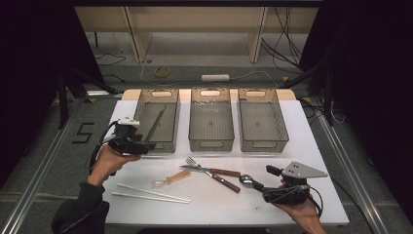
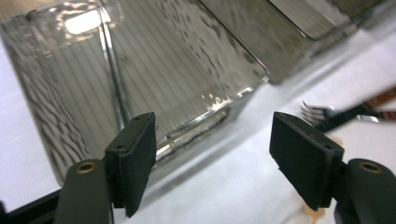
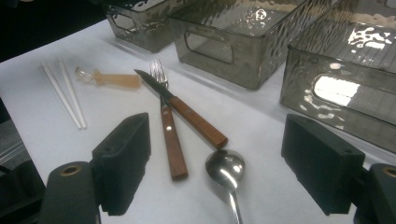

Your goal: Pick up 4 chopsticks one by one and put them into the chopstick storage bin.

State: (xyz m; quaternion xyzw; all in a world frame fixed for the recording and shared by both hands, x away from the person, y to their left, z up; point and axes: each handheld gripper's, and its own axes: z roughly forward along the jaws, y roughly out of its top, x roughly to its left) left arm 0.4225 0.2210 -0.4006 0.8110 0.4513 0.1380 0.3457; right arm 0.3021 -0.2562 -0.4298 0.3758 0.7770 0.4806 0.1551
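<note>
**Left gripper open beside the left bin, right gripper open over the cutlery**

In the high view the left gripper (image 1: 146, 146) sits at the left of the frame, against the near wall of the left bin (image 1: 171, 119), its jaws apart with nothing between them. A dark utensil (image 1: 156, 124) lies slanted inside that bin. The left gripper view shows the same bin (image 2: 154, 79) across the upper left, just beyond the open pads.

The right gripper (image 1: 270, 178) is at the lower right of the high view, jaws wide and empty. In its own view a spoon (image 3: 225, 170) lies at the lower centre between the jaws, untouched, with a knife (image 3: 187, 112) crossing a fork (image 3: 167, 126) just above, a pale-handled utensil (image 3: 112, 79) and white chopsticks (image 3: 65, 93) toward the upper left
</note>
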